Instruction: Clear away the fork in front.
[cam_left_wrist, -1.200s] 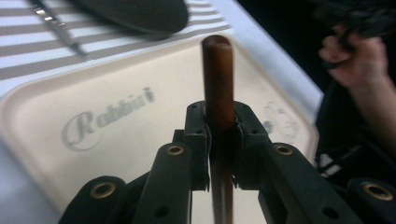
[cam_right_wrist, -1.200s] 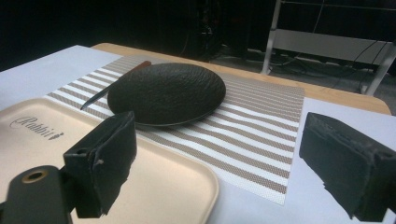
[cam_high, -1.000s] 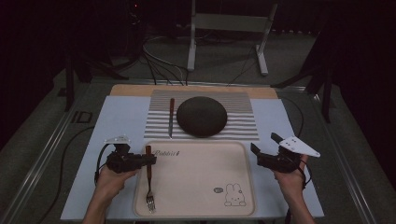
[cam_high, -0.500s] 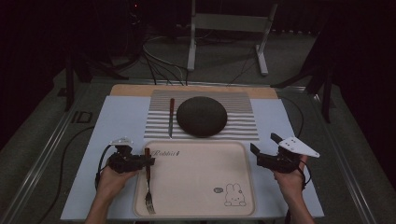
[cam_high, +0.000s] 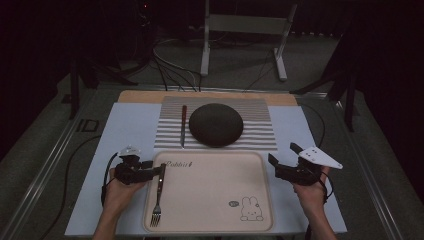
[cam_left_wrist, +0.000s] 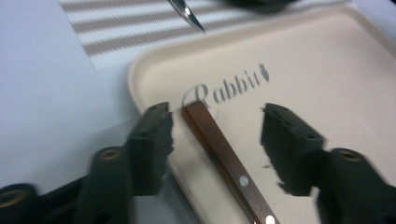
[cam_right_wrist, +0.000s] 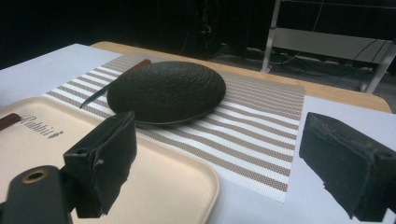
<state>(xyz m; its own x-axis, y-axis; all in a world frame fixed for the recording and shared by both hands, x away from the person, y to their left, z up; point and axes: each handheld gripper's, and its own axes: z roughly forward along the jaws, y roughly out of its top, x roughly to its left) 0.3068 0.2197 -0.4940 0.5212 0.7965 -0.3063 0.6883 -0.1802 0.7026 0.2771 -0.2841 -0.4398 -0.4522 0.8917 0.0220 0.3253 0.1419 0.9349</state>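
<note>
Fork now released on tray; left gripper jaws opened wide around handle. Right gripper open, empty.

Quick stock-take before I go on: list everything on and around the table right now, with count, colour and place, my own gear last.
Tray: 1, beige, "Rabbit" print and rabbit drawing, near edge centre.
Fork: 1, metal with brown wooden handle, lying on the tray's left side, handle between the left gripper's open jaws.
Plate: 1, black, on the striped placemat.
Knife: 1, brown handle with metal blade, on the placemat left of the plate.
Placemat: 1, brown-and-white striped, beyond the tray.
Table cover: 1, pale blue-white, under everything.
Metal stand: 1, white, on the floor beyond the table.
Left gripper: 1, black, open, at the tray's left rim.
Right gripper: 1, black, open, right of the tray, holding nothing.
</note>
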